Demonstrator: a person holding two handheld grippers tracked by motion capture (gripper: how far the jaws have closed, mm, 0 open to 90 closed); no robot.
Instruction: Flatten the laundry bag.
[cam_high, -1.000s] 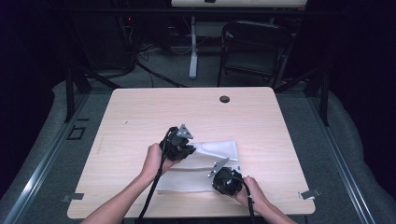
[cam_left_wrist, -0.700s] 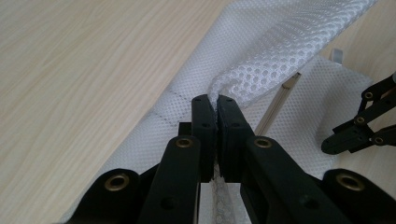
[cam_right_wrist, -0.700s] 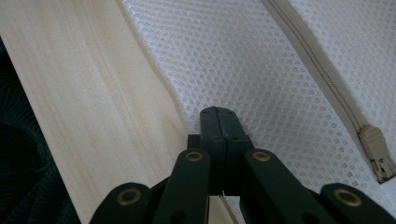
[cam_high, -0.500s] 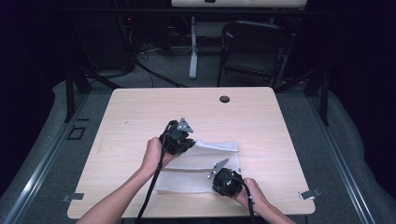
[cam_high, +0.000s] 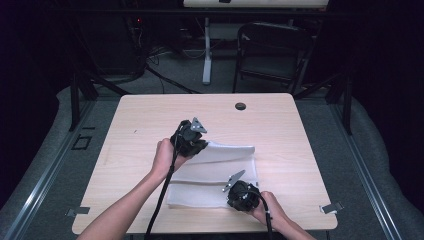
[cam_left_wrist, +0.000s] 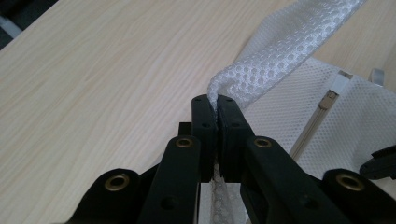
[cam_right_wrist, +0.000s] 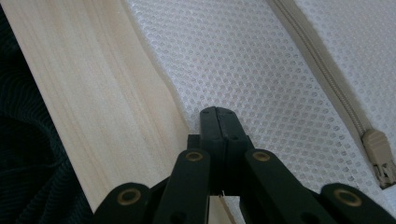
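Two grippers, left and right, jaws clamped on one mesh bag.

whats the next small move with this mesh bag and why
Probably carry the left gripper toward the near edge, folding the mesh bag over. Its jaws are shut on a lifted fold of mesh, while the right gripper pinches the near edge flat on the table, so one side is anchored and the other raised.

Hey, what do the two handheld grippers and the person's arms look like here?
Both the left gripper and the right gripper are black, each topped by a grey three-cornered plate and trailing a black cable. Their jaws are flat black bars with brass-coloured pivot pins. The forearms are bare, with no sleeves.
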